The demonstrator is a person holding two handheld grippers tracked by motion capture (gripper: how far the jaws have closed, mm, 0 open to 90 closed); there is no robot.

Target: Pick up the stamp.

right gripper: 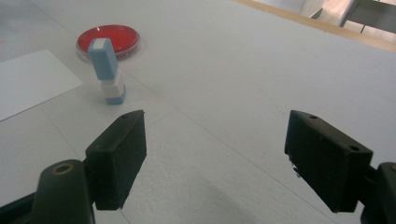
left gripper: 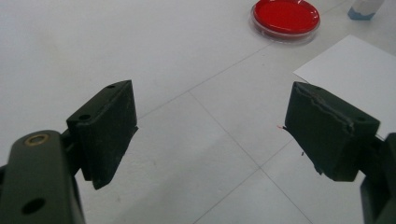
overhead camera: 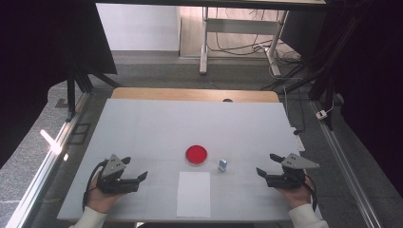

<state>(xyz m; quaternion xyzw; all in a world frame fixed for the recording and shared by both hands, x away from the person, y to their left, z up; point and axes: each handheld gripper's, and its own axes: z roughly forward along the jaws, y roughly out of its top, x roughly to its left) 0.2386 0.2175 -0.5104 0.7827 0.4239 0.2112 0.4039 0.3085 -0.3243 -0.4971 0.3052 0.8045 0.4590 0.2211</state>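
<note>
A round red-filled dish (overhead camera: 196, 154) lies at the table's middle, with a small blue-and-white upright block (overhead camera: 222, 165) just to its right and a white paper sheet (overhead camera: 194, 194) in front of them. My left gripper (overhead camera: 134, 168) rests at the front left, open and empty. In the left gripper view its jaws (left gripper: 210, 100) stand wide over bare table, with the dish (left gripper: 286, 16) and the paper (left gripper: 355, 60) ahead. My right gripper (overhead camera: 267, 164) sits at the front right, also open and empty (right gripper: 215, 121), facing the block (right gripper: 108, 70) and the dish (right gripper: 123, 37).
The white table top (overhead camera: 157, 123) has a wooden strip (overhead camera: 190, 94) along its far edge. Beyond it stand a desk frame (overhead camera: 205, 42) and cables on the floor. Dark curtains flank both sides, and metal rails run along the table's left and right.
</note>
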